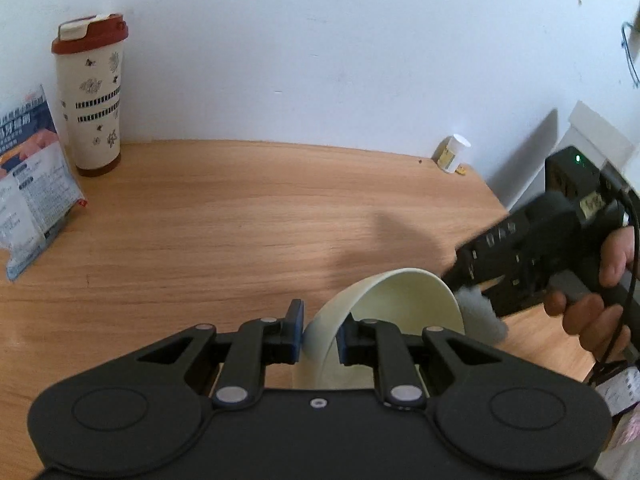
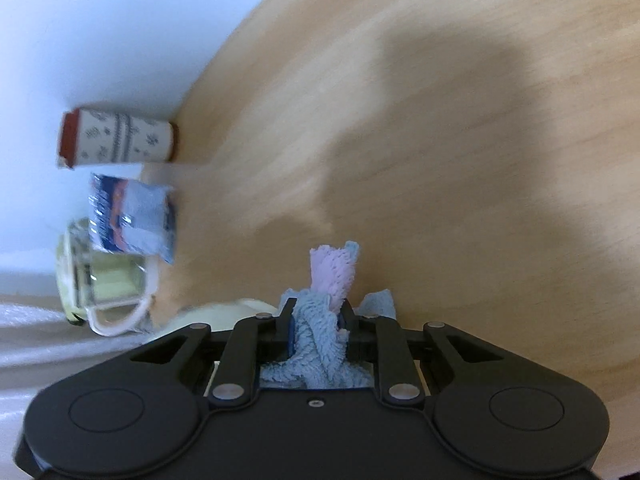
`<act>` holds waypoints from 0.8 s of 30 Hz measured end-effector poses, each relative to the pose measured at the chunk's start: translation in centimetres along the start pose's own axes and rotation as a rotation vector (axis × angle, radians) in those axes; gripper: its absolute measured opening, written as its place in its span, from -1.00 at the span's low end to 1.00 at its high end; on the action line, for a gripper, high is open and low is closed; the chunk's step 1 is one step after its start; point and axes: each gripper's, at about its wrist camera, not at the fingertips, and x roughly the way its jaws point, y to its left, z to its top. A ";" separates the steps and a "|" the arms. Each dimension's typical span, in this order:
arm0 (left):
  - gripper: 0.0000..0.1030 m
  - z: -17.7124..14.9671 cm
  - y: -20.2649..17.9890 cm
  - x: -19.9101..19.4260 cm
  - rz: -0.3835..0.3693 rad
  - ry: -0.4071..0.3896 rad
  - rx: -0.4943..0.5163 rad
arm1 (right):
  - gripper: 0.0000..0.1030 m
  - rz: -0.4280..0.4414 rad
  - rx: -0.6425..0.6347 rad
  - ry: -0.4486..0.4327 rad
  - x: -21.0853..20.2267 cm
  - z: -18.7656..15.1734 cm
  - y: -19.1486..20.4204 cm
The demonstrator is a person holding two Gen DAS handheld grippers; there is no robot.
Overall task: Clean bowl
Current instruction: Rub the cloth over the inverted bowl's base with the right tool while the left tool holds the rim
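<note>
The left gripper (image 1: 318, 334) is clamping the rim of the pale cream, thin-walled bowl (image 1: 394, 312), one blue-padded finger outside the wall and the other inside, and is tipping the bowl on edge above the light wooden tabletop (image 1: 224, 232), its opening facing toward 2 o'clock in the left wrist view. The right gripper (image 2: 318, 334) is pinching a bunched blue and pink terry cloth (image 2: 324, 320), its jaws closed tightly on the wad. In the left wrist view the cloth is showing as a grey fuzzy tuft at the bowl's rim, around 3 o'clock of the bowl, with the right gripper coming in from that side; whether the cloth is touching the rim is hard to tell.

The step in hand appears to be wiping the bowl. To do it well, the left gripper should be keeping the bowl steady while the right is sweeping the cloth around the inner wall with light pressure, since a thin bowl held at one rim point is likely to twist or slip if pushed hard.

At 10 o'clock in the left view, a tall white tumbler with a red lid (image 1: 91, 92) and a blue and white plastic packet (image 1: 30, 184) are standing well apart from the work
</note>
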 end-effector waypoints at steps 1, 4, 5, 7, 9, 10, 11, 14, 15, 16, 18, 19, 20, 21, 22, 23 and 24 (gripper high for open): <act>-0.72 0.0 -0.1 0.2 -0.002 0.002 0.002 | -0.57 0.010 -0.019 -0.002 -0.2 0.3 0.7; -0.71 0.0 -0.6 0.4 -0.009 0.009 0.009 | -0.57 0.035 -0.064 0.004 -0.3 1.0 2.3; -0.71 0.0 -0.9 0.4 -0.011 0.011 0.017 | -0.57 0.045 -0.078 0.012 -0.3 1.1 2.9; -0.71 -0.1 -1.3 0.5 -0.008 0.011 0.027 | -0.57 0.047 -0.115 0.035 0.2 1.3 4.4; -0.70 -0.2 -0.9 0.4 -0.014 0.010 -0.005 | -0.57 0.027 -0.167 0.052 0.8 1.4 5.9; -0.69 -0.2 -0.5 0.4 -0.019 0.007 -0.030 | -0.57 0.018 -0.183 0.054 0.9 1.4 6.3; -0.69 -0.3 -0.4 0.4 -0.017 0.008 -0.039 | -0.58 0.011 -0.196 0.056 1.0 1.4 6.6; -0.69 -0.4 0.0 0.5 -0.014 0.015 -0.064 | -0.58 0.023 -0.159 0.058 0.7 1.7 5.4; -0.68 -0.5 0.1 0.6 -0.013 0.022 -0.072 | -0.58 0.022 -0.126 0.054 0.5 1.6 4.3; -0.68 -0.6 0.2 0.8 -0.011 0.029 -0.078 | -0.58 0.021 -0.093 0.051 0.2 1.5 3.2; -0.68 -0.7 0.3 1.2 -0.002 0.049 -0.084 | -0.58 0.022 -0.039 0.044 -0.2 1.0 1.1; -0.68 -0.7 0.4 1.3 -0.002 0.054 -0.093 | -0.58 0.021 -0.022 0.042 -0.4 0.9 0.4; -0.68 -0.7 0.6 1.4 -0.002 0.060 -0.101 | -0.59 0.017 -0.007 0.040 -0.5 0.7 -0.2; -0.68 -0.7 0.7 1.5 -0.002 0.066 -0.109 | -0.59 0.006 0.013 0.041 -0.6 0.4 -1.1; -0.68 -0.7 0.8 1.6 -0.001 0.069 -0.112 | -0.59 -0.004 0.025 0.044 -0.6 0.2 -1.7; -0.68 -0.8 0.9 1.8 0.003 0.073 -0.115 | -0.59 -0.010 0.031 0.045 -0.6 0.1 -2.0; -0.68 -0.8 0.9 1.8 0.005 0.076 -0.111 | -0.59 -0.018 0.036 0.047 -0.7 -0.2 -2.4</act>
